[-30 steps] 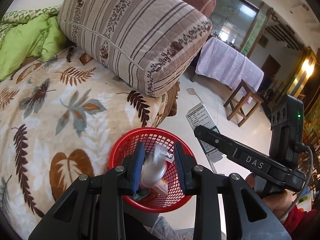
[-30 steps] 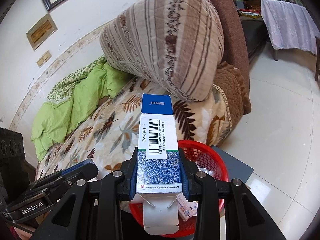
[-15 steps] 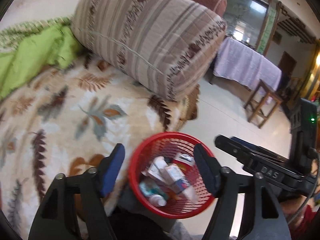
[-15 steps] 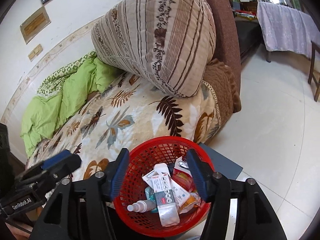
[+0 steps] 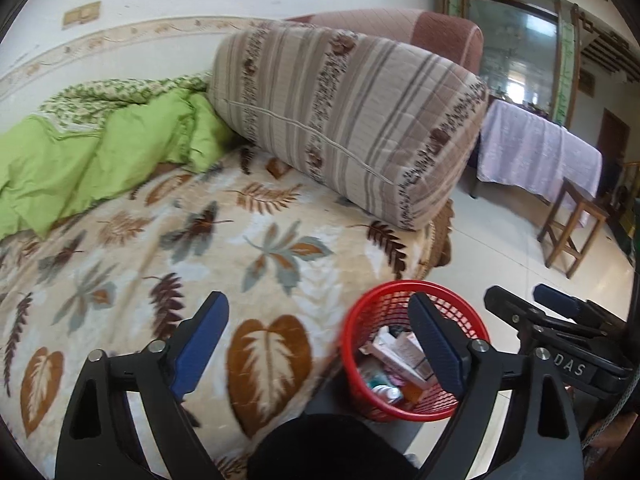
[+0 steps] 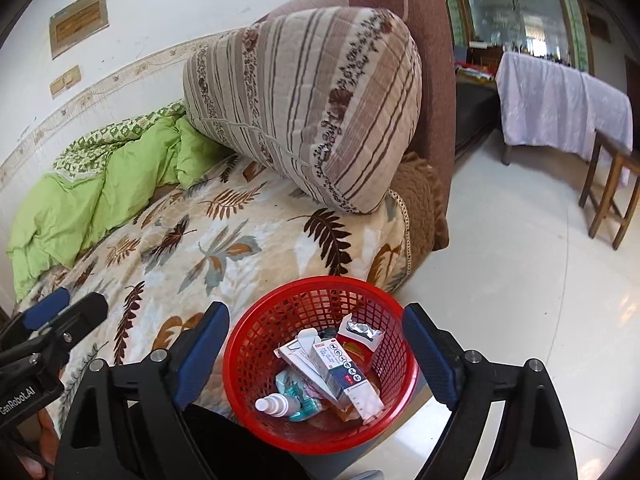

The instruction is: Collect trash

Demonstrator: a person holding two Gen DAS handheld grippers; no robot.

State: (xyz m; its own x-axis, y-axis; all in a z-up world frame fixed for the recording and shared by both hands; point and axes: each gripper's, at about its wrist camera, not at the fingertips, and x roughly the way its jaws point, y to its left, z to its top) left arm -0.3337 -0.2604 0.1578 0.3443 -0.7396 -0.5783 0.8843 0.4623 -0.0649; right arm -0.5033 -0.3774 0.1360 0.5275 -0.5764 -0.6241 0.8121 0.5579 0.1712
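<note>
A red mesh basket [image 6: 256, 344] stands on the floor against the bed edge; it also shows in the left wrist view [image 5: 360, 320]. Inside lie a blue and white medicine box [image 6: 344, 376], a white carton [image 6: 298, 350], a foil blister pack [image 6: 360, 332], a small white spray bottle [image 6: 276, 405] and teal wrappers [image 6: 298, 398]. My right gripper [image 6: 316, 356] is open and empty, directly above the basket. My left gripper [image 5: 318, 350] is open and empty, above the bed edge with its right finger over the basket.
A leaf-patterned blanket [image 5: 160, 248] covers the bed. A large striped cushion [image 5: 344, 120] and a green quilt [image 5: 92, 160] lie at the back. A lilac-covered table [image 6: 560, 100] and wooden stool [image 5: 572, 232] stand across the tiled floor [image 6: 520, 280].
Both grippers opened. The clear wrapper left my left gripper and the blue box left my right gripper; the box now lies in the basket. My left gripper swung left over the bed.
</note>
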